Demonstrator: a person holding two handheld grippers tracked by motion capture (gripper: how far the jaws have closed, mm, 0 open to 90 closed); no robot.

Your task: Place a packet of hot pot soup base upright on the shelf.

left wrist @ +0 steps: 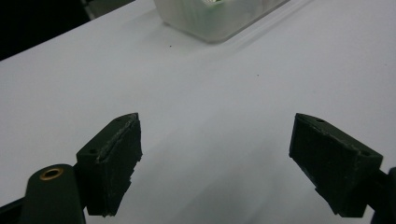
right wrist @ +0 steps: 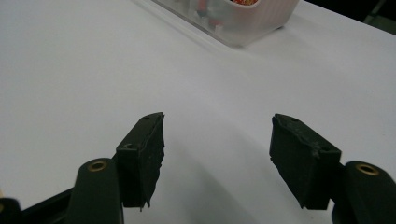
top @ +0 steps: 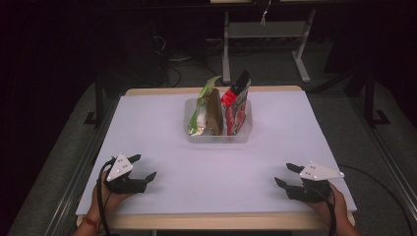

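Note:
A clear plastic tub (top: 219, 135) stands on the white table (top: 162, 142) toward its far middle. Upright in it are a green snack bag (top: 202, 109) on the left and a red snack bag (top: 237, 104) on the right. My left gripper (top: 142, 167) rests near the front left corner, open and holding nothing. At the front right, my right gripper (top: 287, 174) is open too, nothing between its jaws. The tub's frosted wall (left wrist: 219, 18) shows at the top of the left gripper view beyond my left gripper (left wrist: 215, 144). The tub (right wrist: 243, 18) also sits far ahead of my right gripper (right wrist: 217, 144).
The white table top has a wooden edge (top: 216, 221) along the front. Behind the table stands a metal desk frame (top: 265, 39) on a dark floor, with cables. A black frame post (top: 98, 93) rises at the table's left side.

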